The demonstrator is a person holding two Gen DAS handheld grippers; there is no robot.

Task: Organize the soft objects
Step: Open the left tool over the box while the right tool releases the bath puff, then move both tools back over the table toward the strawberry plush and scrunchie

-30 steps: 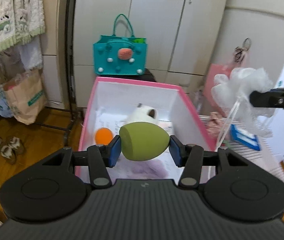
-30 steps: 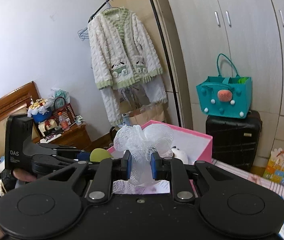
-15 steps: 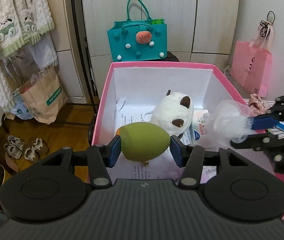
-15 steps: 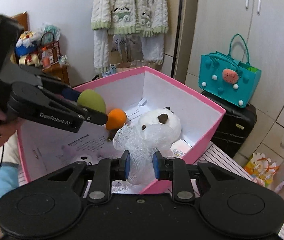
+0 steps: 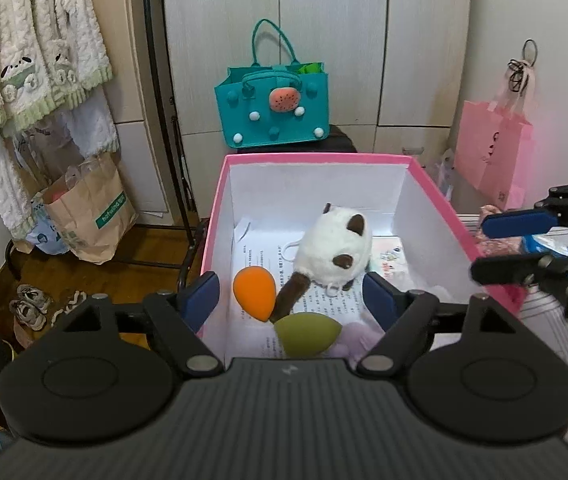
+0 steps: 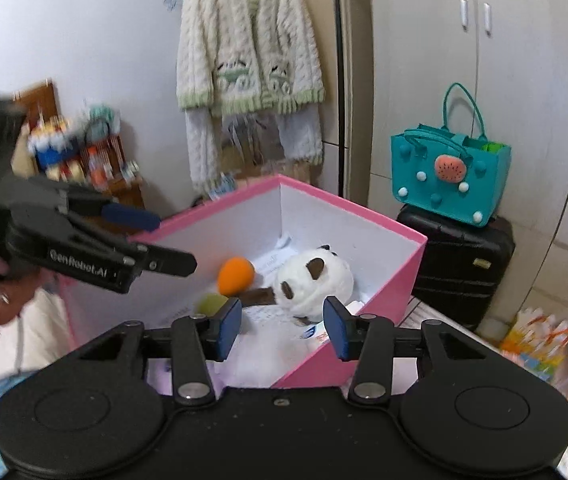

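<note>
- While hovering over the near edge of the pink box (image 5: 436,184), left gripper (image 5: 290,300) spread wide, pinching nothing.
- Right gripper (image 6: 282,326) likewise splayed apart, empty, poised above the box's near corner in its own view.
- Down on the papers lining the box floor: green egg-shaped sponge (image 5: 306,334), lying near the front wall, touching a pale lilac soft thing (image 5: 358,340).
- Just beyond it, orange sponge (image 5: 254,294), beside the dark tail of the white plush toy (image 5: 336,254).
- Plush sitting mid-box, toward the back wall.
- Something white and wispy by the right wall, too blurred to name.
- Behind the box, teal felt bag (image 5: 272,114) on a black suitcase (image 6: 458,270).
</note>
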